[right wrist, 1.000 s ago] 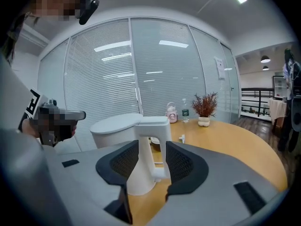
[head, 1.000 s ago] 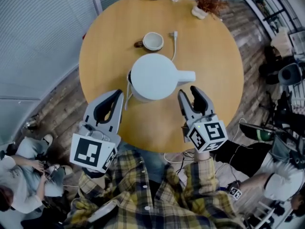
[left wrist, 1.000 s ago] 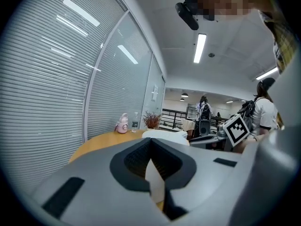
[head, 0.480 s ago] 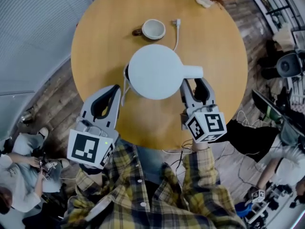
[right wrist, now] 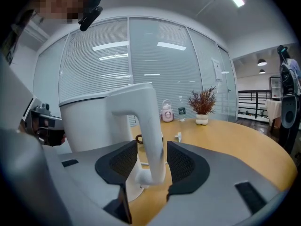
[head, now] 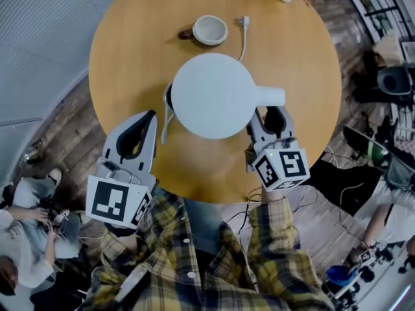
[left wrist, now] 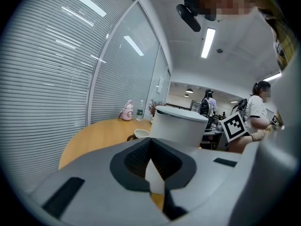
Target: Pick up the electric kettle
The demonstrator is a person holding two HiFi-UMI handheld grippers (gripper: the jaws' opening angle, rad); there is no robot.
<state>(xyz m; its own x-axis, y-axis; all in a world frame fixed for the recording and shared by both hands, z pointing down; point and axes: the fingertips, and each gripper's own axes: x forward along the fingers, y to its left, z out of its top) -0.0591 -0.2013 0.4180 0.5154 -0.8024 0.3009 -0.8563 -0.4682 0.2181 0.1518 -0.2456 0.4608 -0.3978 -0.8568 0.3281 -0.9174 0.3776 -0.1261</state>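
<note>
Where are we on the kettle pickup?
Done: the right gripper is lined up, with the handle of the kettle between its jaws. In hand: those jaws have just been opening and stand apart, not pressing the handle. Left to do: close on the handle and lift; the kettle sits on the table. The left gripper is shut beside the kettle, holding nothing.

Matt white plastic kettle (head: pixel 211 96); smooth wooden table (head: pixel 130 44).

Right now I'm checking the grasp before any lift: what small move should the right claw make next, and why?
Probably close the right claw on the kettle handle: its jaws, just opened wider, stand either side of the handle without pressing it.
</note>
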